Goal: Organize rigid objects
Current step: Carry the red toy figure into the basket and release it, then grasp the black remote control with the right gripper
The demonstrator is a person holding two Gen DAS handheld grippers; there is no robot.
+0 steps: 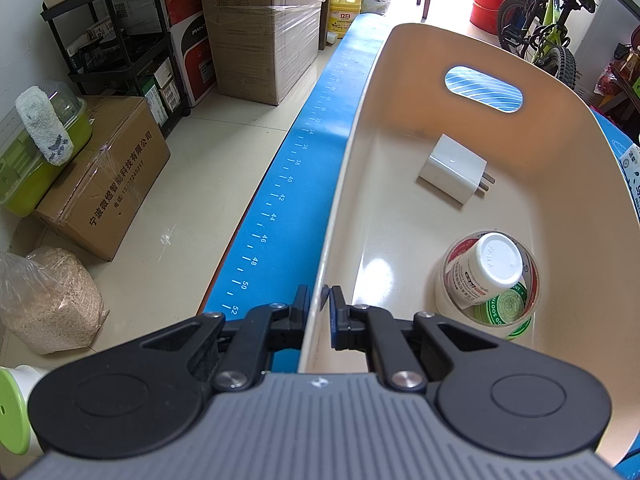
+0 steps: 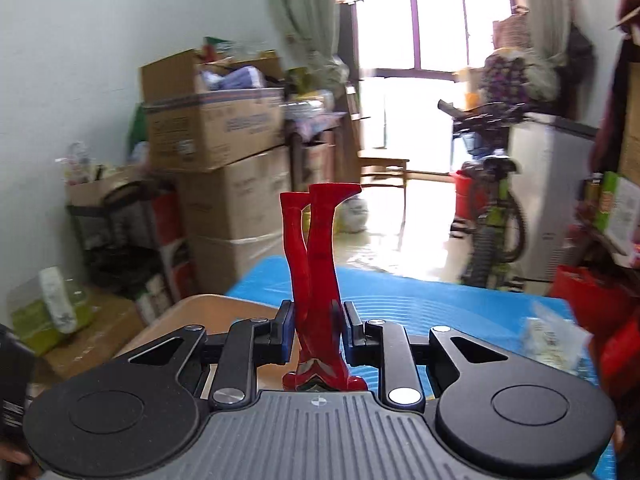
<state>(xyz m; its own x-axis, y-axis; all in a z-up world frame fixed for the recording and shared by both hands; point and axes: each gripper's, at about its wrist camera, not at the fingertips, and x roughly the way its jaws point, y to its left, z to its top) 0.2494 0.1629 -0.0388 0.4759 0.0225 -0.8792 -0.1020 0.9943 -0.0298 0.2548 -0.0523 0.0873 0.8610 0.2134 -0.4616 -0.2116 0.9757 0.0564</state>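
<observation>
Clamping the near rim of the cream bin (image 1: 348, 184), my left gripper (image 1: 319, 304) had one pad outside the wall and one inside, drawn together on the thin plastic. The bin sat on a blue mat (image 1: 288, 184) printed with a white ruler scale; I could read 38 through 52 along its edge. Inside the bin lay a white plug adapter (image 1: 452, 168) on its side, prongs pointing right, and nearer me a roll of tape (image 1: 488, 284) with a white-capped bottle (image 1: 488, 268) leaning inside its ring. The green print on the tape's core was too curved for me to read.

My right gripper (image 2: 316, 328) was closed on a red figurine (image 2: 316, 280), held upside down, its two legs pointing up above the mat. A cardboard box (image 1: 108, 176) on the floor carried Chinese lettering and a phone number; a yellow jug (image 1: 346, 12) stood beyond it.
</observation>
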